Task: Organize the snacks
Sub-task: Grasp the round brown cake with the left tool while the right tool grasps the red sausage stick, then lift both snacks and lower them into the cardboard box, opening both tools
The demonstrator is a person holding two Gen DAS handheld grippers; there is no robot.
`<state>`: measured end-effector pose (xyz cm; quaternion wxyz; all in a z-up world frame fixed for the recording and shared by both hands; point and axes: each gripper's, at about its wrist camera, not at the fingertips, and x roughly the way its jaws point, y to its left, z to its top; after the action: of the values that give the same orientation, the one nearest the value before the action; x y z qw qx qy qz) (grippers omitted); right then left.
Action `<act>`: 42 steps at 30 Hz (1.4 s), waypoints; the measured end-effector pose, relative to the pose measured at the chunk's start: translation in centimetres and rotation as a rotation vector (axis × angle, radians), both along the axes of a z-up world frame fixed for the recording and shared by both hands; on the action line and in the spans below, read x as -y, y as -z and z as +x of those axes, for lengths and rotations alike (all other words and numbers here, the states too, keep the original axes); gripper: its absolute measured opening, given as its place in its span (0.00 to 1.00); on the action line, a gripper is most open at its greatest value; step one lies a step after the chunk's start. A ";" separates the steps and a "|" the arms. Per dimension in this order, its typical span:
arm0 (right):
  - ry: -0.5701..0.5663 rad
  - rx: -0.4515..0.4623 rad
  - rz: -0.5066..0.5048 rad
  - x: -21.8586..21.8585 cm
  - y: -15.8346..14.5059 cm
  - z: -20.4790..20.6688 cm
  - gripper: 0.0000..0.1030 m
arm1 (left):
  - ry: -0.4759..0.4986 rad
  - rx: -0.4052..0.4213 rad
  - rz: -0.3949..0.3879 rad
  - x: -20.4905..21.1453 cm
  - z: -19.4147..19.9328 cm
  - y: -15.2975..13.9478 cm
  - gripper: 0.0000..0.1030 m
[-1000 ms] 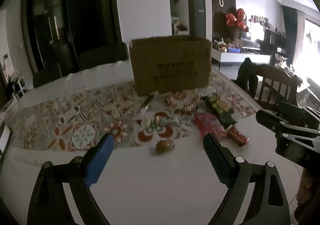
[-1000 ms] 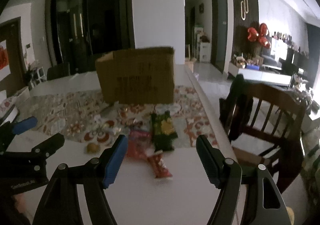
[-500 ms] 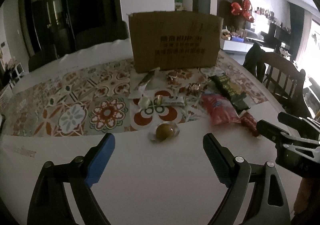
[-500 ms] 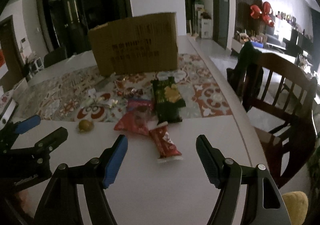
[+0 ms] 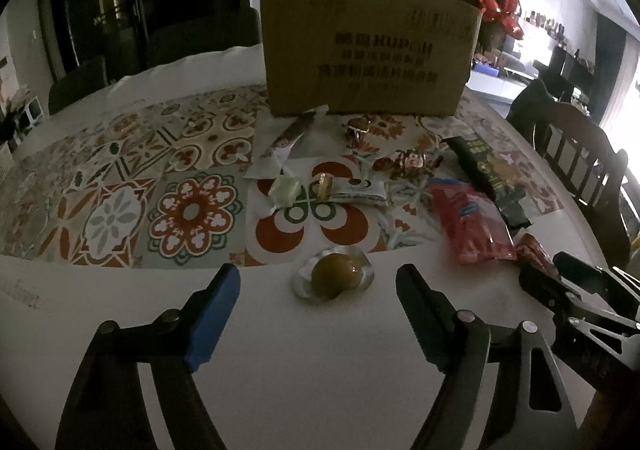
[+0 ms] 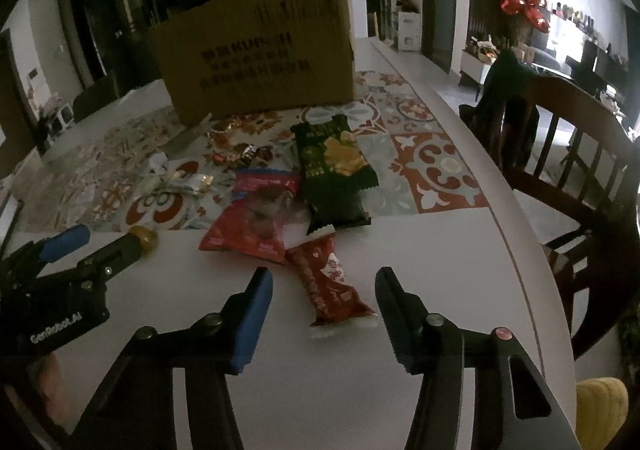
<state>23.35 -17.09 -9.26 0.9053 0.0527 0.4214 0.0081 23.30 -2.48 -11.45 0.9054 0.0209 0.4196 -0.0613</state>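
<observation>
Both tongs are closing with nothing gripped, the left tongs (image 5: 318, 292) round the ball (image 5: 335, 277), the right tongs (image 6: 322, 296) round the bar (image 6: 328, 282), so the round ball may roll away.

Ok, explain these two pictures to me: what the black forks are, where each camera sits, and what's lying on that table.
No robot here: a person holds hand-held tongs, one per hand, each carrying a camera looking along its fingers. In the left view, the left tongs straddle a round golden sweet in clear wrap, closing but not touching it. In the right view, the right tongs are closing around a red snack bar, also untouched. Beyond lie a red packet, a green packet, small sweets and a cardboard box on the white table. Nothing is held.
</observation>
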 end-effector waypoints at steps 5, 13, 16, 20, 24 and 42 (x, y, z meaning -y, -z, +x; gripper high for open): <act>0.006 -0.014 0.006 0.2 0.4 0.3 0.46 | -0.008 -0.006 -0.002 0.3 0.6 0.5 0.72; 0.002 -0.006 -0.001 0.1 0.4 0.5 0.33 | -0.009 -0.037 0.005 0.5 1.4 1.3 0.59; -0.003 -0.003 0.003 0.1 0.4 0.5 0.28 | -0.001 -0.032 0.003 0.6 1.4 1.3 0.52; -0.002 0.000 0.012 0.2 0.4 0.5 0.27 | 0.012 -0.028 0.003 0.8 1.3 1.3 0.45; 0.002 0.001 0.022 0.4 0.5 0.4 0.25 | 0.020 -0.027 0.000 0.9 1.2 1.3 0.44; -0.016 0.076 0.078 0.7 -2.0 -1.2 0.25 | 0.059 0.067 -0.013 1.7 -1.8 -3.4 0.43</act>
<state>22.17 -17.82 -7.22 0.9179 0.0841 0.3864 0.0339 21.50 -4.13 -8.09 0.9168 0.0295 0.3880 -0.0899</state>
